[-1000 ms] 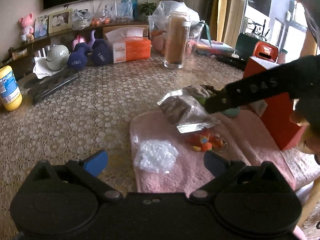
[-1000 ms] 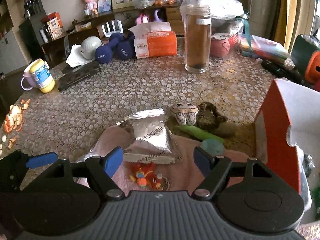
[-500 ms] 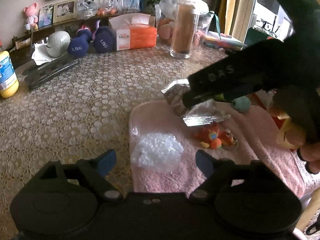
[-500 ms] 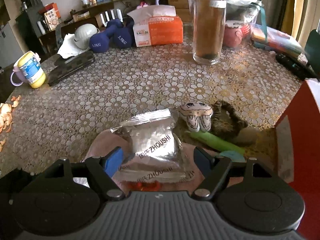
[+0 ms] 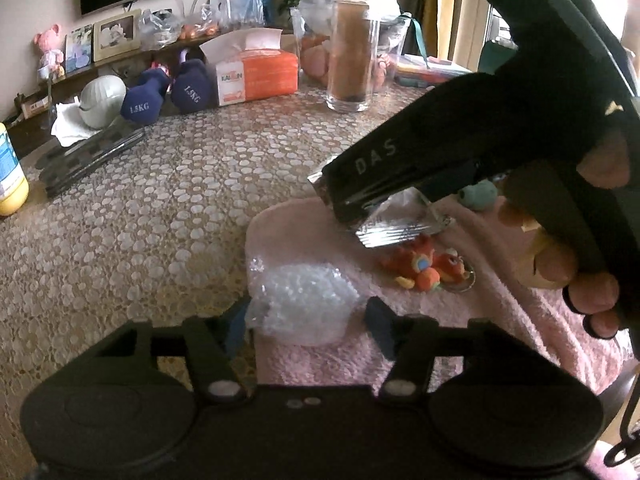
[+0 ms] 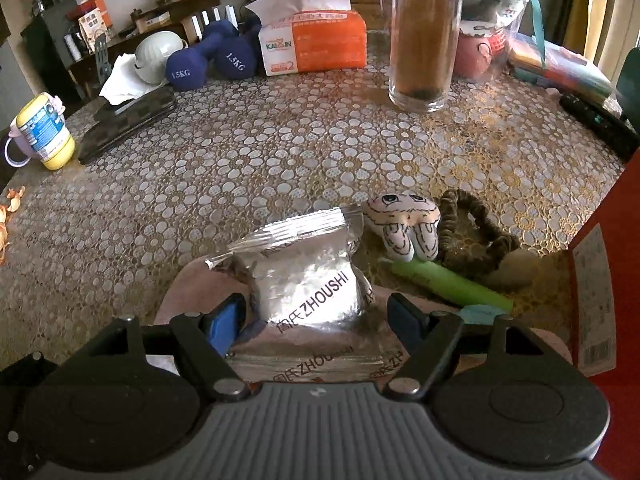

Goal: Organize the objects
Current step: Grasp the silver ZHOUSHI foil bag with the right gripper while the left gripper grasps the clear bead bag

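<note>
Two pickups are under way at once on the pink towel (image 5: pixel 520 320) that lies on the patterned tabletop (image 5: pixel 160 200). The left gripper (image 5: pixel 306 318) points down over the small clear bag of white pellets (image 5: pixel 304 296), and its jaws are closing with the bag sitting between them. The near pad looks to be brushing the bag's crinkled edge, the far one stands just clear, so no grip yet.

Over on the other side, the right gripper (image 6: pixel 316 314) hangs with its jaws apart on either side of the silver foil packet (image 6: pixel 308 276) marked ZHOUSHI. The packet rests on the towel's far edge, untouched by either pad.

Just beside the packet lie a small plush tooth toy (image 6: pixel 404 224), a brown scrunchie (image 6: pixel 476 232) and a green tube (image 6: pixel 444 284); an orange plush keychain (image 5: pixel 428 268) sits on the towel between the two bags. A red box (image 6: pixel 608 300) stands open at the right, likely the place everything is bound for.

Next, by the look of it: the left jaws need to finish pinching the soft pellet bag without crushing it, the right ones must squeeze the slippery foil squarely, then both lift.
</note>
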